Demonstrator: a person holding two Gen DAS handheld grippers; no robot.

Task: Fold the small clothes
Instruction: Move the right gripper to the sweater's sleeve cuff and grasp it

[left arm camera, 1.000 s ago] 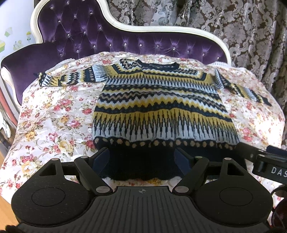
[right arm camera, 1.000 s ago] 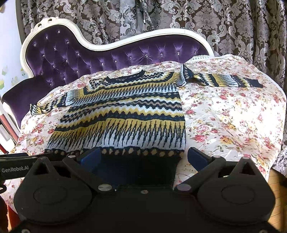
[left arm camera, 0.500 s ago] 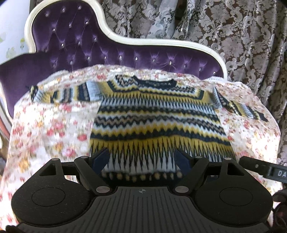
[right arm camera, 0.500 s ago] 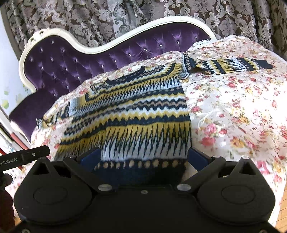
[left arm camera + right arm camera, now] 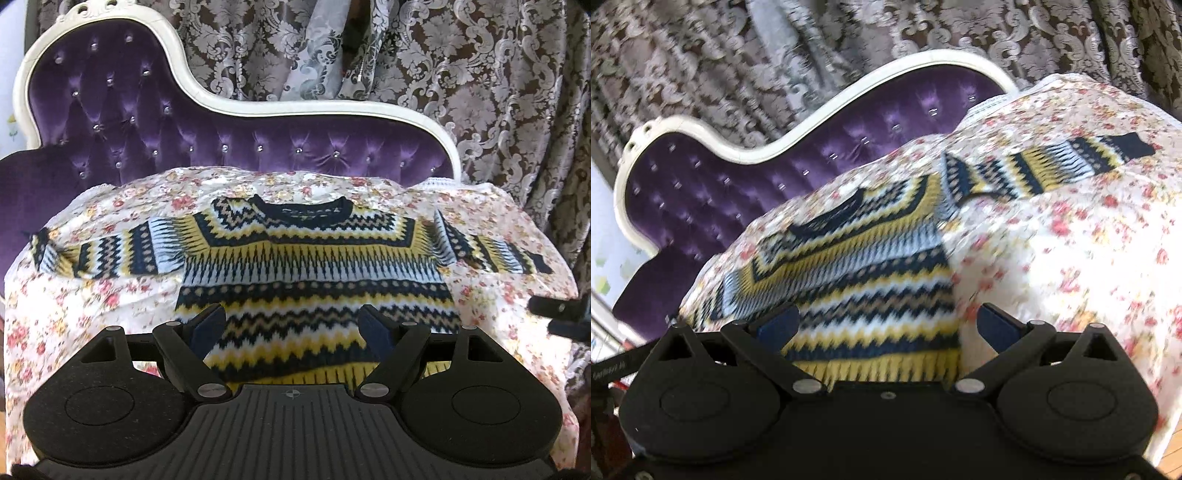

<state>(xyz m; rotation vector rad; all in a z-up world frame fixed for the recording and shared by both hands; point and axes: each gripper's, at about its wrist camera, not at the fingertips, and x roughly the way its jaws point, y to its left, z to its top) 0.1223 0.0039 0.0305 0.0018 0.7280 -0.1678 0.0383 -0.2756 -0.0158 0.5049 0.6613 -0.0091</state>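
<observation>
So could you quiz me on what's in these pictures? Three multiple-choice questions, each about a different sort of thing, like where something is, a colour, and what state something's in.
1. Where does the yellow, navy and white zigzag-knit sweater lie?
A. On the floral-print cover over the purple tufted sofa
B. On a wooden floor
C. Hung on the curtain

2. What colour is the sweater's neckband?
A. Red
B. Dark navy
C. Pure white

3. How do the sweater's sleeves lie?
A. Both folded across the chest
B. Both spread out to the sides
C. Both tucked underneath

Answers:
1 A, floral fabric shows all round the sweater, with the sofa back behind it.
2 B, the collar band is the darkest part at the top.
3 B, the left sleeve and the right sleeve each stretch outward from the body.
</observation>
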